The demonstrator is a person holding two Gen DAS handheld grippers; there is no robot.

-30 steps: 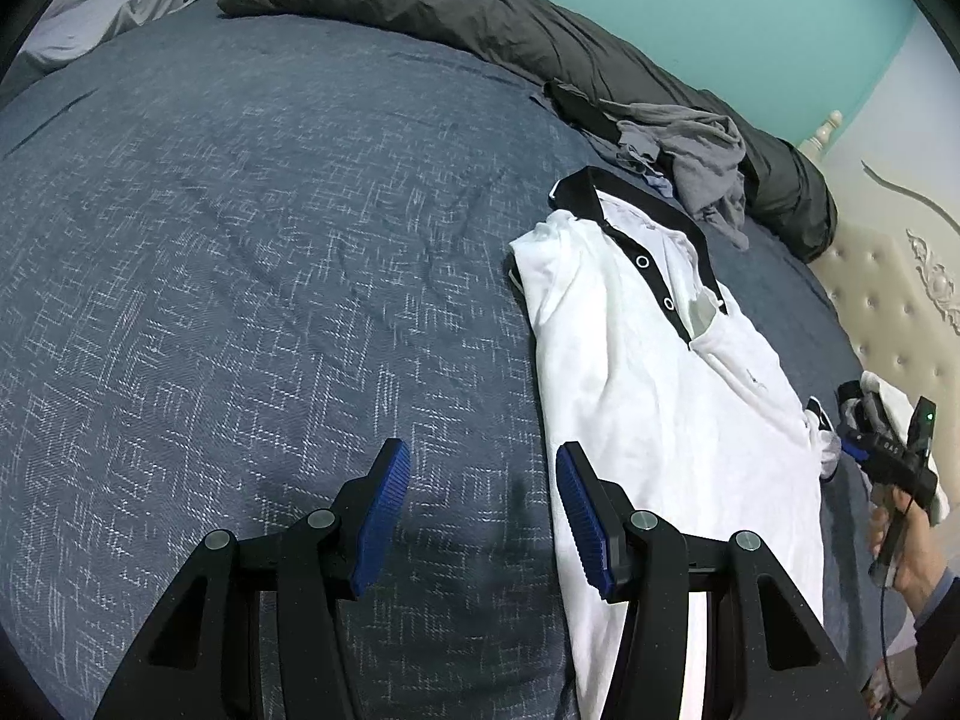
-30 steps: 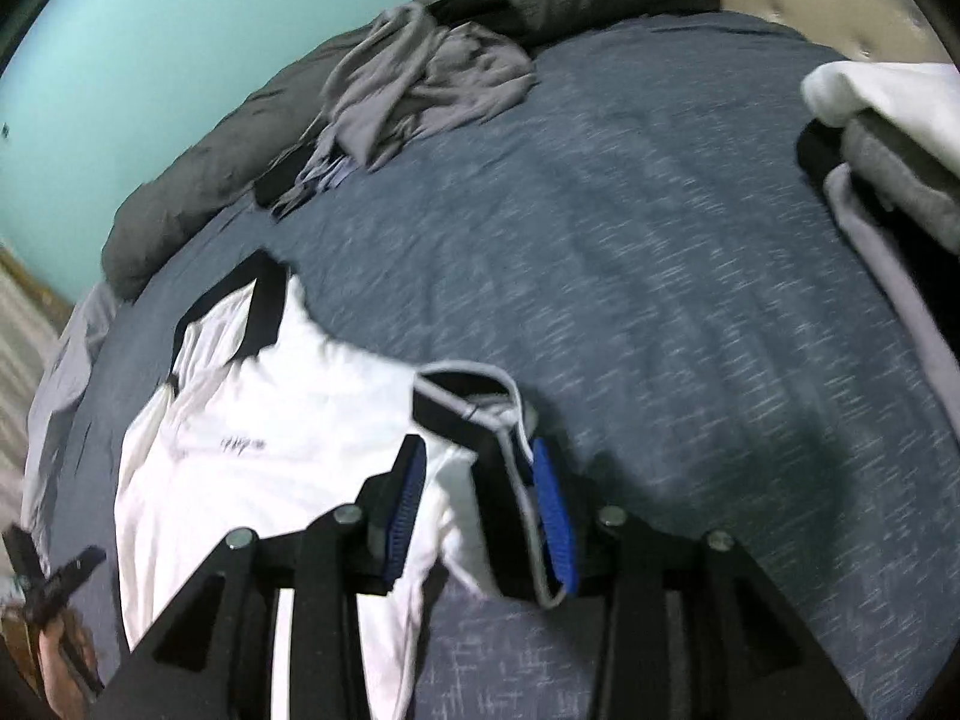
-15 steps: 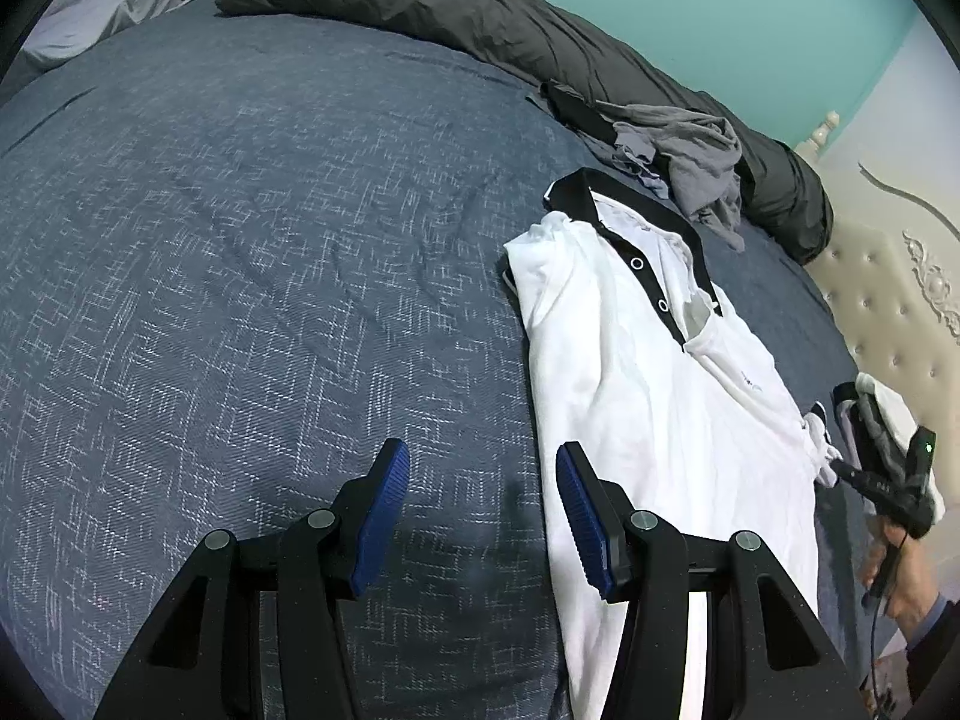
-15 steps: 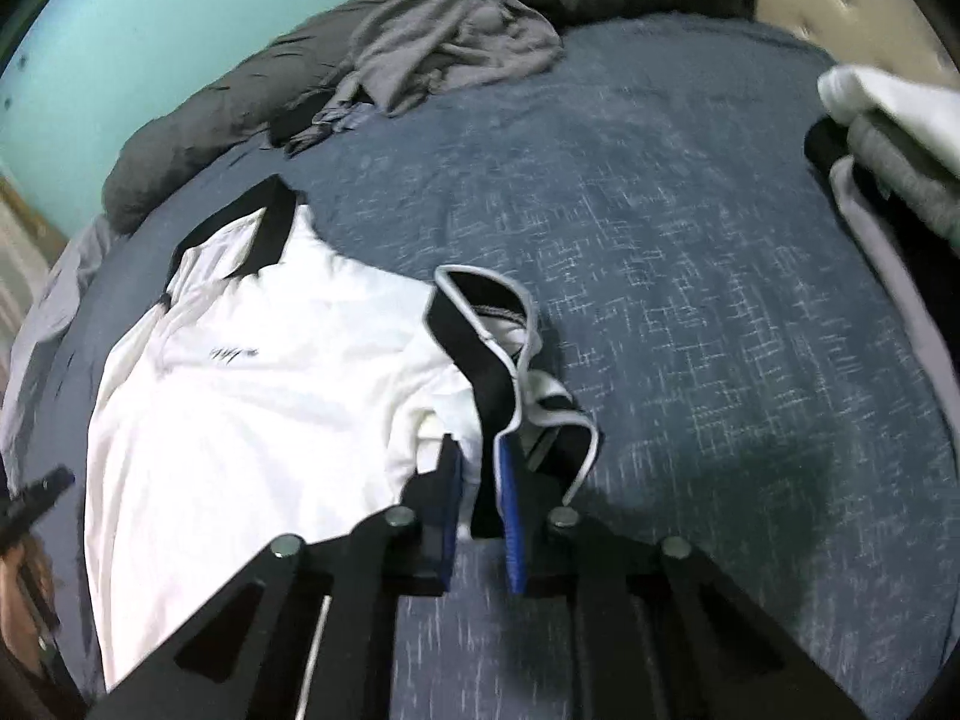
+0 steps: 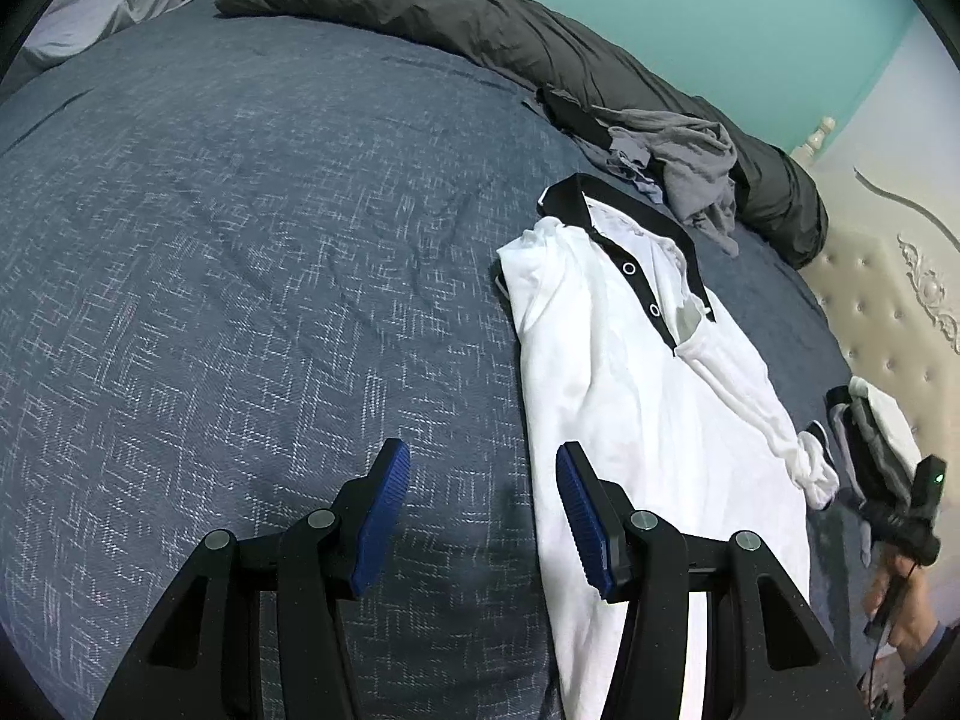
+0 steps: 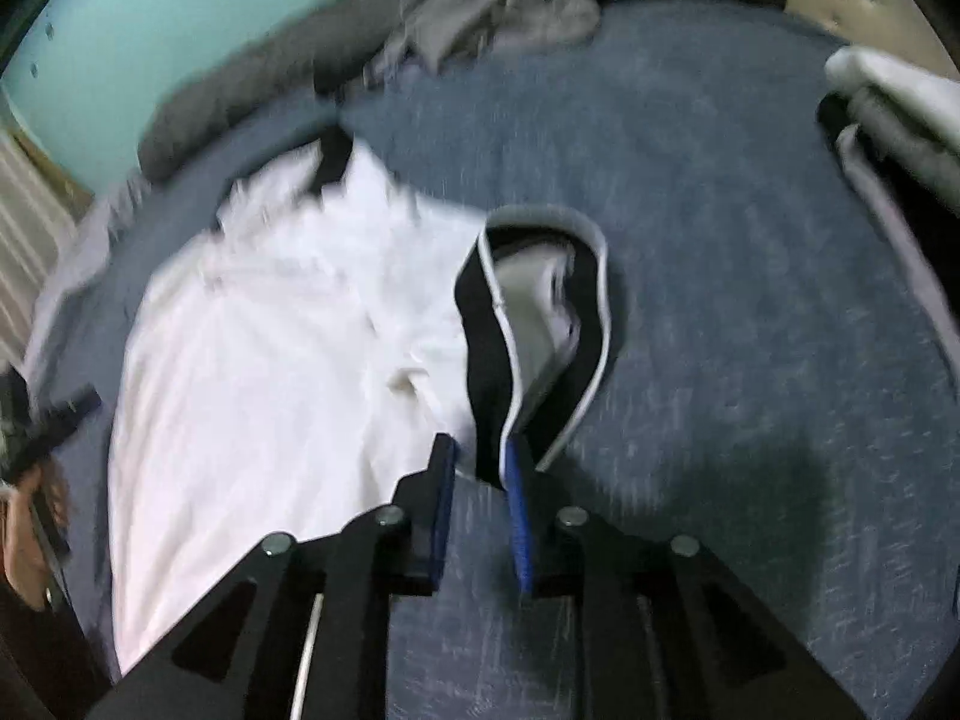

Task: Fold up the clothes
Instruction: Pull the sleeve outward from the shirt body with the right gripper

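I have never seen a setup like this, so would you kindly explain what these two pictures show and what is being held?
A person folding clothes holds a hand-held gripper in each hand: a two-fingered clamp with blue pads. A wide-angle camera on each looks along its fingers. One picture comes from the left hand-held gripper, the other from the right hand-held gripper. On the blue bedcover lies a white polo shirt, with a crumpled grey heap behind it and a folded stack near the headboard. The left one is open and empty, beside the shirt. The right one's jaws have just been opening. The shirt's black sleeve cuff sits between its fingertips, but blur hides whether it is pinched.
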